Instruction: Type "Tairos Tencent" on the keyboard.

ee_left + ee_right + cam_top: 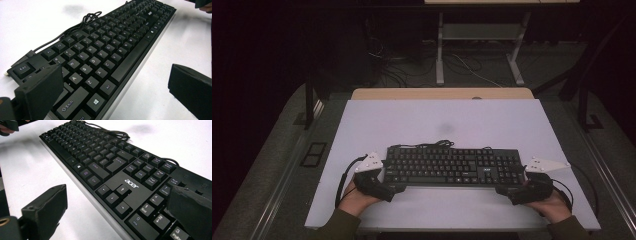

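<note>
From the high view, a black keyboard (453, 166) lies on the near half of the white tabletop (437, 122), its cable (432, 145) bunched behind it at twelve o'clock. The left claw (398, 189) sits at the keyboard's nine o'clock end, the right claw (501, 190) at its three o'clock end.

In the left gripper view, the jaws stand wide, straddling the keyboard's (105, 57) near corner without pressing it.

In the right gripper view, the jaws also gape, one beside the front edge, one over the number pad (155, 212).

This looks like the approach to a two-handed lift; next, both claws need to close on the ends together.
</note>
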A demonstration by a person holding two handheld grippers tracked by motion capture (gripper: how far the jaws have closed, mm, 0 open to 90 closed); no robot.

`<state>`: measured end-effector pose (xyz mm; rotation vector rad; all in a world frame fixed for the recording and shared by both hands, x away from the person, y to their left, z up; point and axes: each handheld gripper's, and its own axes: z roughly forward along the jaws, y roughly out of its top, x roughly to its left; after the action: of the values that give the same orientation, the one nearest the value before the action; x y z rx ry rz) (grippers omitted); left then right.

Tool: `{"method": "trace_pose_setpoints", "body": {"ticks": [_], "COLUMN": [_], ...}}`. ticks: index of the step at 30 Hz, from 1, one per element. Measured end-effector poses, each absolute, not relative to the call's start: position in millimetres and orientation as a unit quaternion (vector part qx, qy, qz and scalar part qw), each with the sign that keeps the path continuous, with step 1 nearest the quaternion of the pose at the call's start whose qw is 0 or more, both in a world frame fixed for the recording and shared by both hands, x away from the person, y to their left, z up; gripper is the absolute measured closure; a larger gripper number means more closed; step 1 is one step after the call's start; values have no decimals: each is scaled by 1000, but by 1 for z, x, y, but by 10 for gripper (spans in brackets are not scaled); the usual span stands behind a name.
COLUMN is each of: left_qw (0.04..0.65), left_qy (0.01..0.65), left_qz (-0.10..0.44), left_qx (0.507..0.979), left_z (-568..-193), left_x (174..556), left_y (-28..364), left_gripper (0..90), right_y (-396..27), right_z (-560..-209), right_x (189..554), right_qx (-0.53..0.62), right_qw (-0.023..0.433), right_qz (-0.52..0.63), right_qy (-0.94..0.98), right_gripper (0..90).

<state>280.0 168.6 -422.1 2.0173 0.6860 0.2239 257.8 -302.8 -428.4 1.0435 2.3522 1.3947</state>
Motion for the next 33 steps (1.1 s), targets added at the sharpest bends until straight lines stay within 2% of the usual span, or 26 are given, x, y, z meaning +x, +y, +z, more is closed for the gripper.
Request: {"method": "trace_pose_setpoints", "body": {"ticks": [21,33], "left_qw": [476,471], "left_qy": [280,286], "left_qz": [96,105], "left_qx": [828,828], "left_z": [-421,-419], "left_x": [283,290], "left_y": [166,170], "left_gripper": [0,106], "right_y": [-303,-303], "right_z": [-427,-427], "right_x": [258,259], "right_qx": [356,355], "right_qw": [107,106], "right_qz": [480,480], "right_qy": [795,795], "right_gripper": [25,25]}}
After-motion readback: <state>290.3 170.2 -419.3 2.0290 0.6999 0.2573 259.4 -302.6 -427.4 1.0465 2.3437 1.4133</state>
